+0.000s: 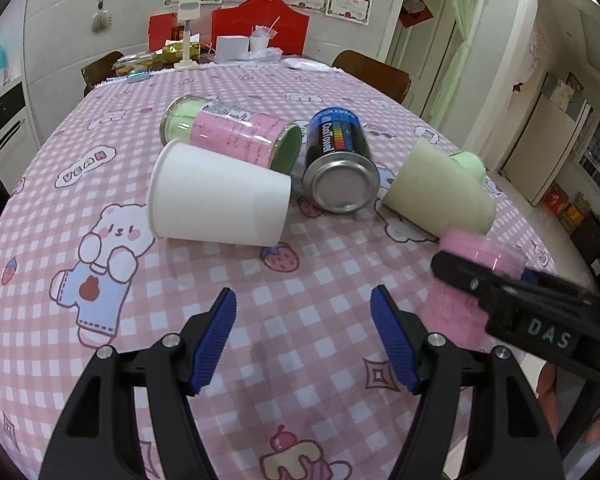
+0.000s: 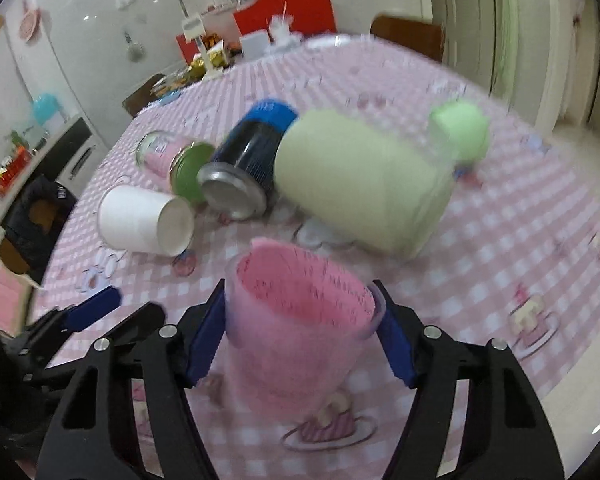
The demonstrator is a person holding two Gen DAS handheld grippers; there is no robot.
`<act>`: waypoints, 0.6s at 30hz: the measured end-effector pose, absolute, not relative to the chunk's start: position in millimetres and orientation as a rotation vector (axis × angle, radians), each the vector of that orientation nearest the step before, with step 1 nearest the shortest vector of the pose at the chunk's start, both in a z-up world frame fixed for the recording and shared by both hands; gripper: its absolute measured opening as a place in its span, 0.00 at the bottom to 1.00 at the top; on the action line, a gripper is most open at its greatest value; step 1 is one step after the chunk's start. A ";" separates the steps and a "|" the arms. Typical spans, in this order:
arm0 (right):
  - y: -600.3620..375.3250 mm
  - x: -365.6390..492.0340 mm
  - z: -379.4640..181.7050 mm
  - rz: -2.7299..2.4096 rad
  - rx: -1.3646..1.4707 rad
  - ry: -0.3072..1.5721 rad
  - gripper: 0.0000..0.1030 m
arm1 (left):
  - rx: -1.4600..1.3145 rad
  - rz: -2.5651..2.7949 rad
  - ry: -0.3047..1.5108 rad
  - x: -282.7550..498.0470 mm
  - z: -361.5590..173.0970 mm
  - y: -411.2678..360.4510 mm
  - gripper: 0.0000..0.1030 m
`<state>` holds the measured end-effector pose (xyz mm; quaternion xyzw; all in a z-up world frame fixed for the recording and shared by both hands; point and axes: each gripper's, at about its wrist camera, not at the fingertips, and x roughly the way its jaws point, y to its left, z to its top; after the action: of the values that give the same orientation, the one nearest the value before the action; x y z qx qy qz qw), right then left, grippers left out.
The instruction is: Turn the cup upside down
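My right gripper (image 2: 300, 320) is shut on a pink cup (image 2: 296, 332), its blue pads against both sides; the cup is tilted with its open mouth up and toward the camera, just above the tablecloth. The view is blurred. In the left wrist view the same pink cup (image 1: 472, 284) shows at the right, held by the right gripper (image 1: 496, 288). My left gripper (image 1: 303, 320) is open and empty over the cloth, nearer than a white paper cup (image 1: 216, 196) lying on its side.
On the pink checked tablecloth (image 1: 300, 264) lie a pink-and-green jar (image 1: 236, 136), a dark can (image 1: 340, 160) and a pale green cup (image 1: 440, 196) on their sides. Clutter and red boxes (image 1: 260, 20) stand at the far edge; chairs (image 1: 376, 72) stand behind.
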<state>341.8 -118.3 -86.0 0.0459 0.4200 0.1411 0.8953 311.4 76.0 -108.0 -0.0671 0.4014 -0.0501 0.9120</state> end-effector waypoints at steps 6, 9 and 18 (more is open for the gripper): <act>-109.7 346.8 -89.1 0.187 -0.066 0.786 0.62 | -0.141 -0.090 0.833 314.2 -110.2 79.1 0.67; -104.0 349.7 -95.2 0.171 -0.130 0.765 0.62 | -0.143 -0.074 0.836 315.6 -112.2 82.5 0.67; -104.1 343.3 -99.9 0.222 -0.095 0.785 0.80 | -0.124 -0.049 0.838 320.0 -115.2 85.1 0.67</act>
<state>343.3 -104.1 -99.9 -0.0462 0.3815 0.1081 0.9169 320.0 85.1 -115.2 -0.0601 0.4065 -0.0235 0.9114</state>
